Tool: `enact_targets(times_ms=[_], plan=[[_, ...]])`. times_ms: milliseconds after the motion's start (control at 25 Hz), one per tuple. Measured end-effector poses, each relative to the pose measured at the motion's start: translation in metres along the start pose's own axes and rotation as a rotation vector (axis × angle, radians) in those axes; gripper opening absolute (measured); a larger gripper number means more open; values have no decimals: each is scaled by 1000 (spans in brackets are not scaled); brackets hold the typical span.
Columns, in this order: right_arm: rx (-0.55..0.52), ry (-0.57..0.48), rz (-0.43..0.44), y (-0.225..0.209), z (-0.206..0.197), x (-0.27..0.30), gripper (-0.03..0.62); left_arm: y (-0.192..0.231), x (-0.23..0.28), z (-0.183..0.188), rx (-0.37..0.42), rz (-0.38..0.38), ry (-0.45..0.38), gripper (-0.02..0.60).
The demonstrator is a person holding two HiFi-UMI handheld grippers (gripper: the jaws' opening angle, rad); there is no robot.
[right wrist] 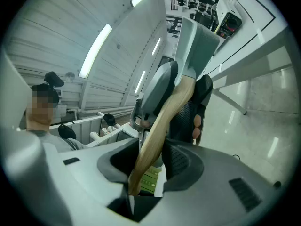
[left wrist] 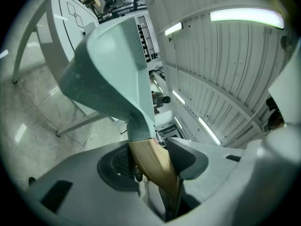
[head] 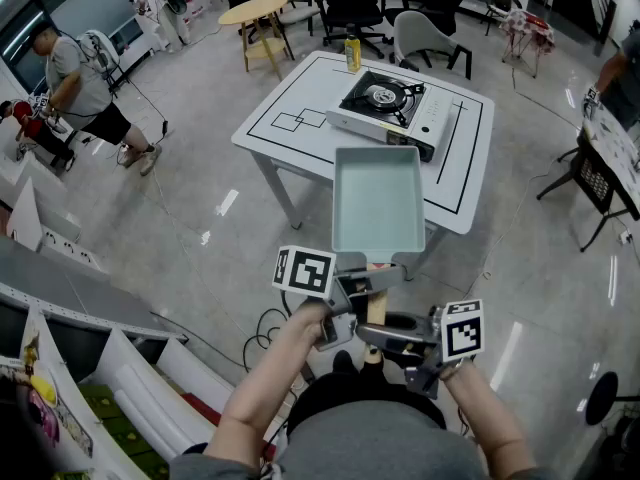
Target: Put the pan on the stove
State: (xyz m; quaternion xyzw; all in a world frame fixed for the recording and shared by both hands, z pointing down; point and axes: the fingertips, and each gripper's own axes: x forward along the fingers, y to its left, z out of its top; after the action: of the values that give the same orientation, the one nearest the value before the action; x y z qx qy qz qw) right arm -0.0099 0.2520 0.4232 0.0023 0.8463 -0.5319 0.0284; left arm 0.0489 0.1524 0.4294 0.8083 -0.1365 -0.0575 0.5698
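Note:
A pale green rectangular pan [head: 378,198] with a wooden handle [head: 376,308] hangs in the air in front of me, short of the table. My left gripper [head: 345,296] is shut on the handle close to the pan, and my right gripper [head: 388,334] is shut on it further back. In the left gripper view the handle [left wrist: 157,166] runs between the jaws of the left gripper [left wrist: 150,150], with the pan [left wrist: 113,65] rising beyond. In the right gripper view the right gripper [right wrist: 157,160] clamps the handle [right wrist: 162,121] the same way. The portable gas stove [head: 385,103] stands on the white table [head: 300,88], its burner bare.
A yellow can [head: 352,53] stands at the table's far edge, behind the stove. Black lines mark the tabletop. A round wooden table [head: 255,10] and office chairs [head: 425,38] stand beyond. A person [head: 85,83] is at the far left. Cables [head: 270,323] lie on the floor near my feet.

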Motion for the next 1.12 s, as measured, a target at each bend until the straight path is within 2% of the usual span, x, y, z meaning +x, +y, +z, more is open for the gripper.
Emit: enact_targets(times_ms=[440,600,1120], plan=[[-28,-2,8,3,4,-3,158,-4,4,2,19,1,1,186],[-63,13,10,3,3,-8,169,-3,7,1,9,0,-14,186],[-71,32,33,1,15,-24,176,-1,24,10,-1,20,-57,186]])
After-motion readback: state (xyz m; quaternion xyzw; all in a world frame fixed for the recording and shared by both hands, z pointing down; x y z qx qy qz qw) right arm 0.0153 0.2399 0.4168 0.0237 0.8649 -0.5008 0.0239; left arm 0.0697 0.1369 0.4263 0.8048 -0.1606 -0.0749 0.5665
